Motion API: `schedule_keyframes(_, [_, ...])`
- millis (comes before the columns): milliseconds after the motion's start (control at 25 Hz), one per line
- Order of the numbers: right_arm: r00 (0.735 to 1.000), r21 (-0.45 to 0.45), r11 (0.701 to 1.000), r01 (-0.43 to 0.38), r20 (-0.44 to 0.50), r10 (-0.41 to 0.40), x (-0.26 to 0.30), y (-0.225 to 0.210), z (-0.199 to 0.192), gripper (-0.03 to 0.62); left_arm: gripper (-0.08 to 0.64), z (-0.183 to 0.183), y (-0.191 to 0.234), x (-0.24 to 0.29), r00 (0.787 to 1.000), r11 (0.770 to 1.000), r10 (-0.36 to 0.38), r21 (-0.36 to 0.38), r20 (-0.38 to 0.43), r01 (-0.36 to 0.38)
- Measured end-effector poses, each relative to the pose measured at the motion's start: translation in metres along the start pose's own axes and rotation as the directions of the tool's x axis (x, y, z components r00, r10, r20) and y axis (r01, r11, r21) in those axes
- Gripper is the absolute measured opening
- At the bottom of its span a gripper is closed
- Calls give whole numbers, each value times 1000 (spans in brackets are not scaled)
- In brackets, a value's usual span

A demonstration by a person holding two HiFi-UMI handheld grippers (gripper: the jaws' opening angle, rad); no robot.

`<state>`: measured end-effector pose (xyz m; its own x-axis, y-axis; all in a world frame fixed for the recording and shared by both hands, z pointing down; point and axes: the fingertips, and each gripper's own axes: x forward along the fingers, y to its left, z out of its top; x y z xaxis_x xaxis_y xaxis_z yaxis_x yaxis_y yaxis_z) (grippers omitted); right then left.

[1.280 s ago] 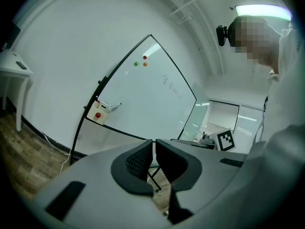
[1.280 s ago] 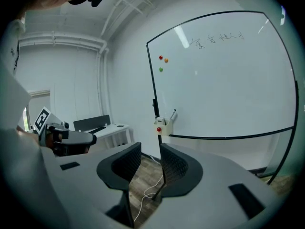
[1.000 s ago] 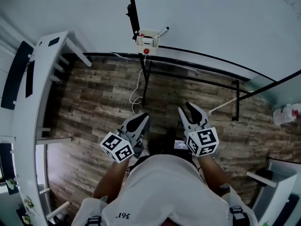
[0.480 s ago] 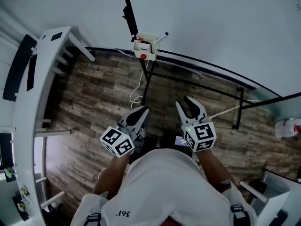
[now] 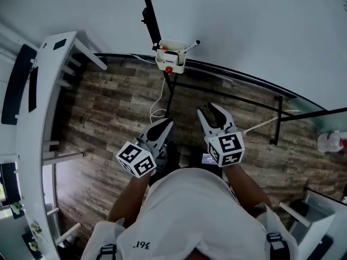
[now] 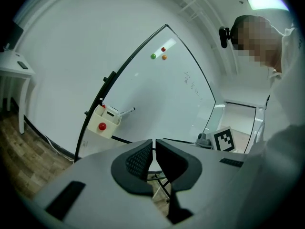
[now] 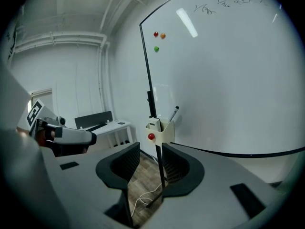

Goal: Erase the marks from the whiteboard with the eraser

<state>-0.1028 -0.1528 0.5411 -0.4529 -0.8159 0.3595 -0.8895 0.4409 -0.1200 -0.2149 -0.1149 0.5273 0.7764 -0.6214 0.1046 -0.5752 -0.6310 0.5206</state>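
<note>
Two tongs, one in each of the person's hands, held level above the floor and short of the board. The left tongs (image 6: 153, 146) are drawn together to a hairline slit with nothing in them. The right tongs (image 7: 151, 147) stand apart, have just been opening, and hold nothing; only the far floor and the board's dark post show through the gap. Each carries one marker cube, two in all: left cube (image 5: 135, 160), right cube (image 5: 226, 149).

One whiteboard (image 7: 228, 80) stands on a dark-framed stand. At its lower left corner, on the frame, hangs one cream holder (image 5: 171, 60) with one red knob (image 5: 169, 69) on its front. One marker (image 5: 190, 46) slants out of the holder. Beside it sits a white block with a dark strip (image 5: 171, 53), which as far as can be told is the eraser. The written marks (image 7: 219, 5) lie along the board's upper edge, well apart from the holder.

Three magnets sit near the upper left corner: red (image 7: 156, 34), orange (image 7: 163, 35) and green (image 7: 156, 48). Only the two gripper views show them; the head view cuts the board off below them.

Only the head view shows the wood-pattern floor (image 5: 108, 118) whole, with one pale cable (image 5: 157, 110) looped near the stand's foot and one white bottle (image 5: 331, 141) at the far right. One white bench (image 5: 40, 118) runs along the left.
</note>
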Motion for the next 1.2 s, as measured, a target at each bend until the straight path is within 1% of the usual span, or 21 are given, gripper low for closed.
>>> schedule_keyframes(240, [999,3,999,45,-9,-45,50,14,10,144,9,18,45,-8,998,999,-47,-3,-38,47])
schedule_keyframes(480, [995,-25,994,105,2,-104,97,25,27,163,9,42,84,-10,997,997,-71,16,-37,71])
schedule_keyframes(640, [990,-42,989,142,-5,-142,121,26,29,170,9,49,107,-9,998,998,-55,31,-38,56])
schedule_keyframes(840, [985,-37,984,172,-24,-173,141,20,27,173,9,51,128,-3,998,998,-39,51,-44,41])
schedule_keyframes(1200, [976,-25,977,213,-40,-214,183,6,35,209,11,51,150,17,998,997,-24,70,-53,28])
